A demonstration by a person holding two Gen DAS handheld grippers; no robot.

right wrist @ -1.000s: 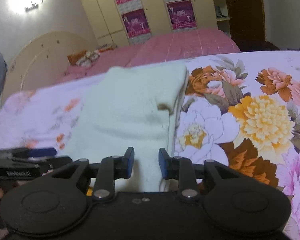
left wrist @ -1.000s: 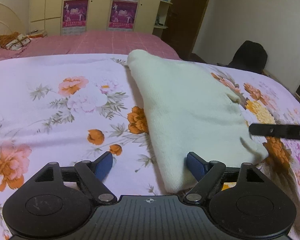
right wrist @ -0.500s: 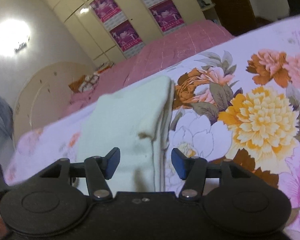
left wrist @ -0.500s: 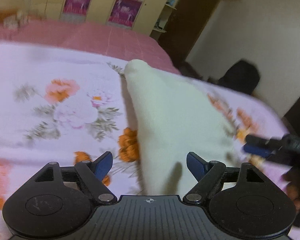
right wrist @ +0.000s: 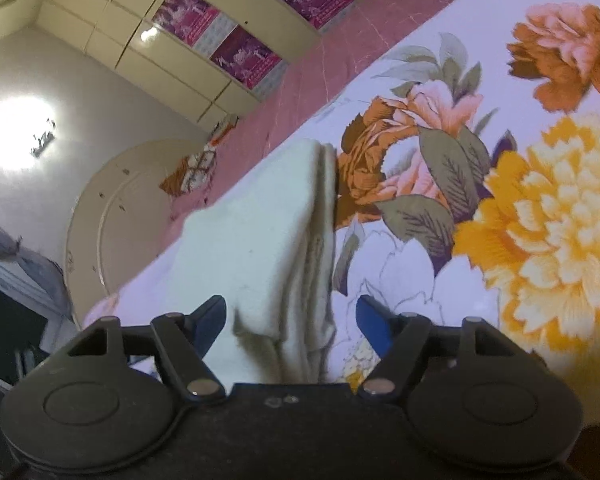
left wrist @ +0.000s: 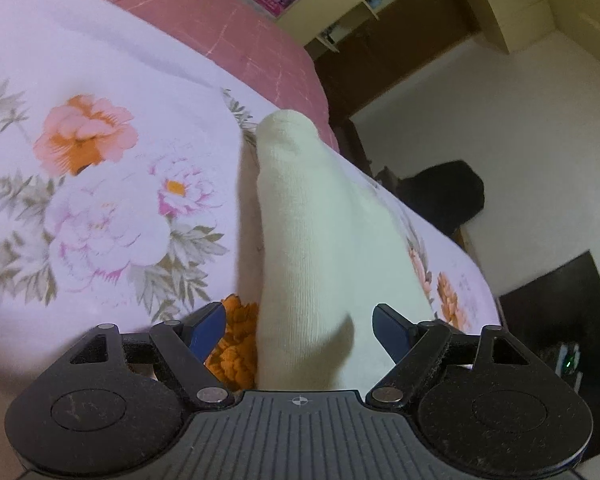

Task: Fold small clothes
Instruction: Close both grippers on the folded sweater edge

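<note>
Left wrist – cream garment [left wrist: 312,240] between spread jaws, right wrist – folded edge between parted jaws, ungripped.

The left black plastic two-finger gripper [left wrist: 298,330] carries blue fingertip pads [left wrist: 206,326], silver pivot screws, round side discs and a ribbed grey body with a crosshair mark at twelve o'clock. The right black plastic two-finger gripper [right wrist: 294,322] matches, smooth-bodied.
</note>
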